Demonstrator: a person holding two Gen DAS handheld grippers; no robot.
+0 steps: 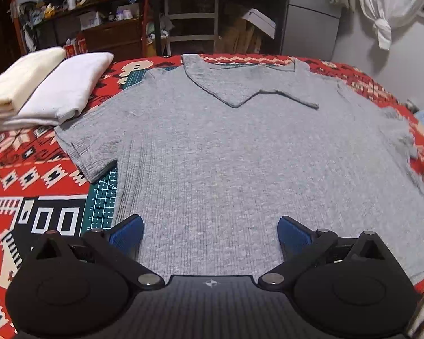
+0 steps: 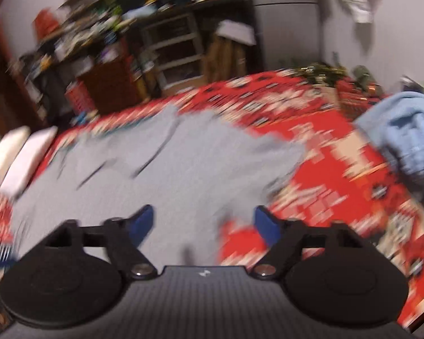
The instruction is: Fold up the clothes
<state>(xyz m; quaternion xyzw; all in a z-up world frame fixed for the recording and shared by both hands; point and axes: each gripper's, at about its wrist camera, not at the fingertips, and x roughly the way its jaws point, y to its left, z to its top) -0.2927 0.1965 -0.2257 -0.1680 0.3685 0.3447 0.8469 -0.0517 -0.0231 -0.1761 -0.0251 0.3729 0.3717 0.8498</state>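
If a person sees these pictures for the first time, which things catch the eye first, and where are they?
First comes the grey collared shirt, spread flat in the middle of the red patterned blanket, which is bright around it. At the far left edge lie two folded pale garments side by side. In the blurred right wrist view, a light blue garment lies crumpled at the right.

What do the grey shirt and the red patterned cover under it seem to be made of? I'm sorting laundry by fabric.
The grey shirt looks like a heathered rib knit, matte and soft: fine lengthwise ribs and flecked grey show, fibre unclear. The red patterned cover looks like a flat, matte woven or printed textile with blocky geometric motifs; which one cannot be told.
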